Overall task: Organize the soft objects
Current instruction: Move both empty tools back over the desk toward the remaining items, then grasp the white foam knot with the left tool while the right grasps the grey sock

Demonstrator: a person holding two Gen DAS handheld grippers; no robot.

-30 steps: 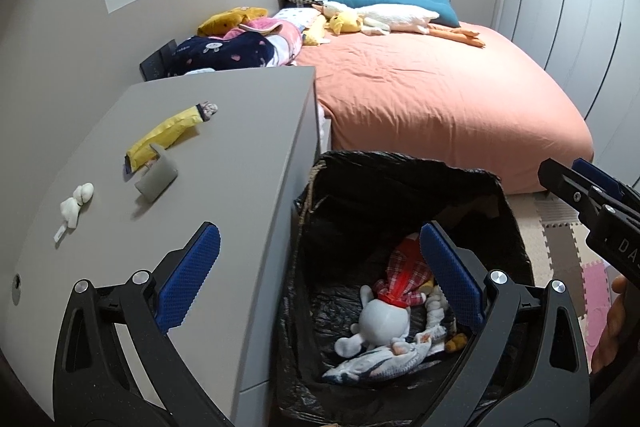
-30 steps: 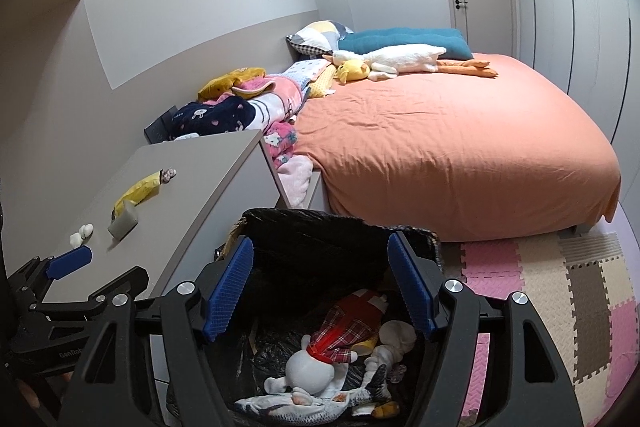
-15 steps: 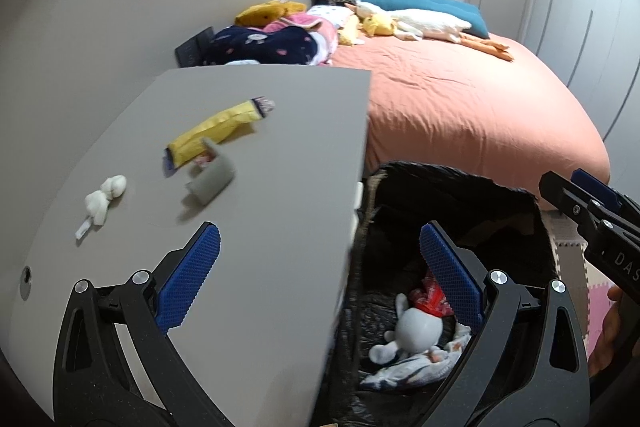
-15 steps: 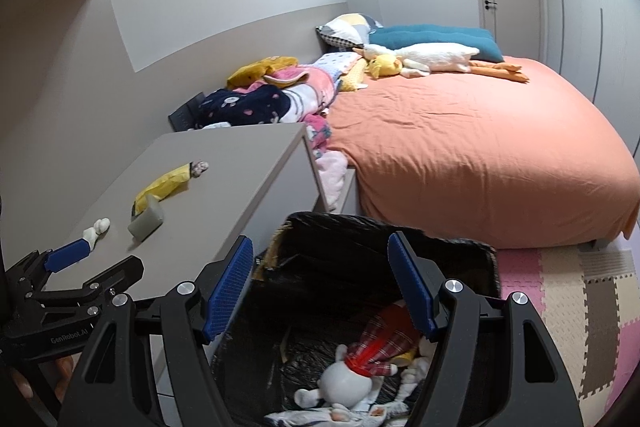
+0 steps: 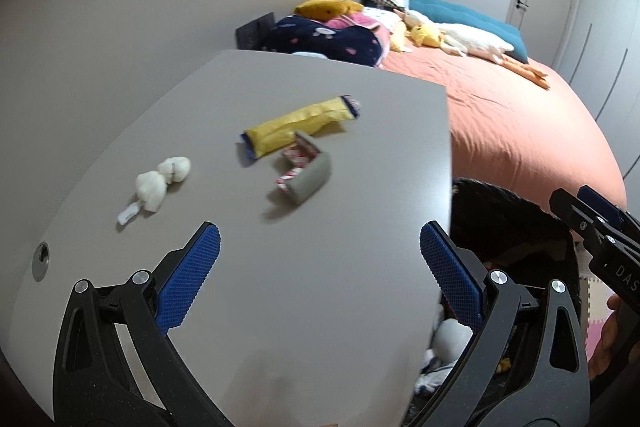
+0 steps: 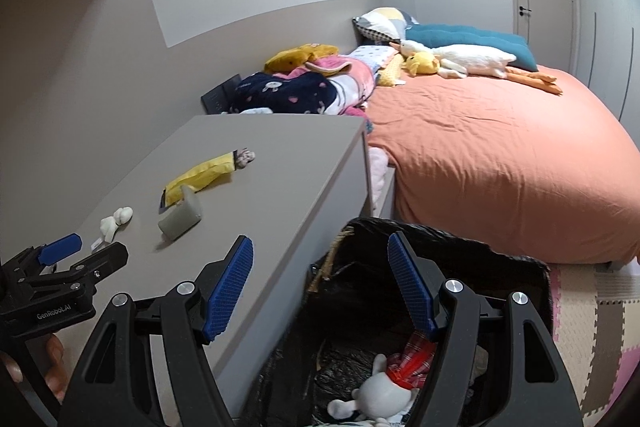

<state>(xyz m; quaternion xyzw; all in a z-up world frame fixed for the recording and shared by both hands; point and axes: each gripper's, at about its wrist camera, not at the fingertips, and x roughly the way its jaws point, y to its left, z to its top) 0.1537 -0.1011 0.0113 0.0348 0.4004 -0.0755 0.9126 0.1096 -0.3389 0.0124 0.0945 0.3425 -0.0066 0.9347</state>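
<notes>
Both wrist views, taken as the hands swing leftward from bin to table. A second earlier the left gripper [image 5: 320,267] framed the black-lined bin [image 6: 516,267] and the toys inside it; now its jaws stand wide and empty over the bare near part of the grey table [image 5: 320,327], with only the bin's edge at the right of its view. The right gripper [image 6: 320,283] has shifted the same way: its jaws, also wide and holding nothing, now straddle the table's right edge and the bin's near-left rim, where before they sat squarely over the bin.

Contents of the bin: a white plush figure with a red checked scarf [image 6: 380,393], among other soft pieces, already deposited.

Still on the table, beyond the left jaws: a small white plush [image 5: 160,181] to the far left, a yellow soft toy [image 5: 296,131] lying lengthwise, and a grey pouch with a red-patterned lining [image 5: 308,179] touching its near end.

Interpretation: a drop-off appears complete and a new pick is beginning. The grey pouch lies nearest the line of the left jaws and is the likeliest next object. Plush toys on the bed [image 6: 500,155] remain unsorted.
</notes>
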